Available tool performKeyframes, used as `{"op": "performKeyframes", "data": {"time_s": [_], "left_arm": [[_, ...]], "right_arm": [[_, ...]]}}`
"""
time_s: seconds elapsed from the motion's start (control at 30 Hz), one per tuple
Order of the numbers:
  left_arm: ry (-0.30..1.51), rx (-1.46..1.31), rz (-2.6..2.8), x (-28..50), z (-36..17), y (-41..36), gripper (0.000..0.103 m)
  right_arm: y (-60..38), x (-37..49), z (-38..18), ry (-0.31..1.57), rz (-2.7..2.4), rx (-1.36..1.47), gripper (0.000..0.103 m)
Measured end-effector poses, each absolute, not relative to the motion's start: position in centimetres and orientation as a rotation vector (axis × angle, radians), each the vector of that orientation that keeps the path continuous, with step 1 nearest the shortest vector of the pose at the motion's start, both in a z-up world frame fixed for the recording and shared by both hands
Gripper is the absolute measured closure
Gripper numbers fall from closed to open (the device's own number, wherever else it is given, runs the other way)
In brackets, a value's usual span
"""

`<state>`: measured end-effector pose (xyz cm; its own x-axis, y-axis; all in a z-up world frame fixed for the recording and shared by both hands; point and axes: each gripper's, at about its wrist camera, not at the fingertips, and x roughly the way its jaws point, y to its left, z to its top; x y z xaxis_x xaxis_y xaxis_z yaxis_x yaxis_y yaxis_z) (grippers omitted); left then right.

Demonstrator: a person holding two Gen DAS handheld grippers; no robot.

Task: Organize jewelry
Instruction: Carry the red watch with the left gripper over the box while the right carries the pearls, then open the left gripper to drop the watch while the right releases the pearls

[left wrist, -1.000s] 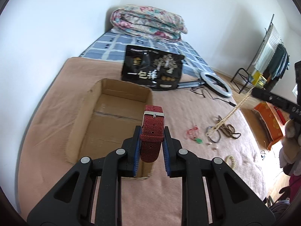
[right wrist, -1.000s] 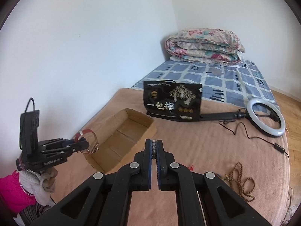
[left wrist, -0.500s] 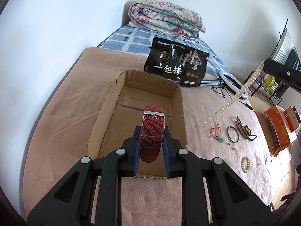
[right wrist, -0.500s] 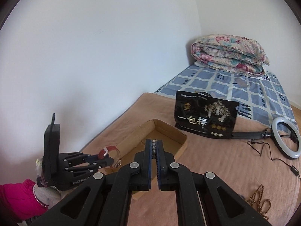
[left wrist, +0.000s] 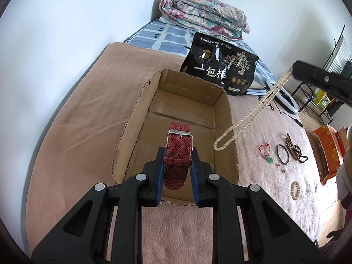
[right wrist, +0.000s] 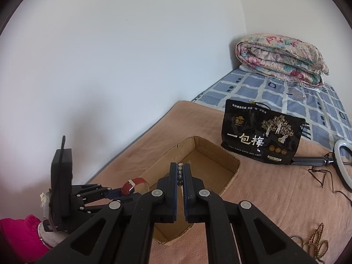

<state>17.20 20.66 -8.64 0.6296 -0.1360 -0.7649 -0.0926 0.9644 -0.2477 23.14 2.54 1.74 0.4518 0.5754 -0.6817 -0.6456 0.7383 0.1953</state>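
My left gripper (left wrist: pixel 177 156) is shut on a red woven watch strap (left wrist: pixel 178 151) with a silver buckle, held above the near end of an open cardboard box (left wrist: pixel 132 118). My right gripper (right wrist: pixel 180 173) is shut on a cream bead necklace (left wrist: pixel 248 114), which hangs over the box's right wall (left wrist: pixel 231 132). In the right wrist view the beads (right wrist: pixel 180 172) show between the pads above the box (right wrist: pixel 228 176), and the left gripper (right wrist: pixel 118 190) with the watch (right wrist: pixel 132 183) is at lower left. Loose jewelry lies on the pink blanket: a red cord with green pendant (left wrist: pixel 265 153), a black bangle (left wrist: pixel 283 157), brown beads (left wrist: pixel 294 149), a pearl bracelet (left wrist: pixel 295 189).
A black snack bag (left wrist: pixel 222 66) stands behind the box. A folded floral quilt (left wrist: pixel 204 19) lies on the blue checked sheet (right wrist: pixel 286 96). A ring light (left wrist: pixel 286 98) with cable lies at right. A white wall is at left. An orange box (left wrist: pixel 327 149) sits beside the bed.
Both grippers have moved over the cardboard box. The watch now hangs above the box's inside, and the necklace has swung in over the box's right wall.
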Motion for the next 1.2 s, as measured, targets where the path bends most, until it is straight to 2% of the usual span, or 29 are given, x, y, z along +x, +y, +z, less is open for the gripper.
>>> {"op": "performKeyframes", "data": {"time_s": [0.47, 0.8, 0.83, 0.87, 0.97, 1.0, 1.03, 1.07, 1.2], "left_arm": [[0.943, -0.278, -0.021, 17.8, -10.3, 20.6, 0.083], [0.962, -0.275, -0.01, 18.1, -10.8, 20.6, 0.083], [0.961, -0.276, -0.005, 18.2, -10.7, 20.7, 0.083], [0.963, -0.279, -0.005, 18.2, -10.7, 20.7, 0.083], [0.954, -0.276, 0.003, 18.1, -10.5, 20.8, 0.082], [0.95, -0.273, 0.006, 18.1, -10.4, 20.8, 0.079], [0.947, -0.27, 0.008, 18.1, -10.3, 20.7, 0.071], [0.94, -0.268, 0.012, 18.0, -10.2, 20.7, 0.068], [0.931, -0.26, 0.015, 17.9, -10.0, 20.6, 0.066]], "right_arm": [[3.3, 24.0, -4.4, 0.923, 0.709, -0.123, 0.102], [3.3, 23.9, -6.1, 0.961, 0.71, -0.115, 0.1], [3.4, 23.8, -6.1, 0.961, 0.707, -0.118, 0.097], [3.4, 23.9, -6.2, 0.96, 0.699, -0.121, 0.082], [3.3, 23.6, -6.1, 0.947, 0.682, -0.121, 0.057], [3.1, 23.6, -6.0, 0.947, 0.676, -0.119, 0.053], [3.0, 23.5, -6.0, 0.948, 0.67, -0.117, 0.043], [2.9, 23.4, -6.0, 0.947, 0.659, -0.115, 0.035], [2.3, 23.2, -5.8, 0.942, 0.618, -0.114, 0.023]]}}
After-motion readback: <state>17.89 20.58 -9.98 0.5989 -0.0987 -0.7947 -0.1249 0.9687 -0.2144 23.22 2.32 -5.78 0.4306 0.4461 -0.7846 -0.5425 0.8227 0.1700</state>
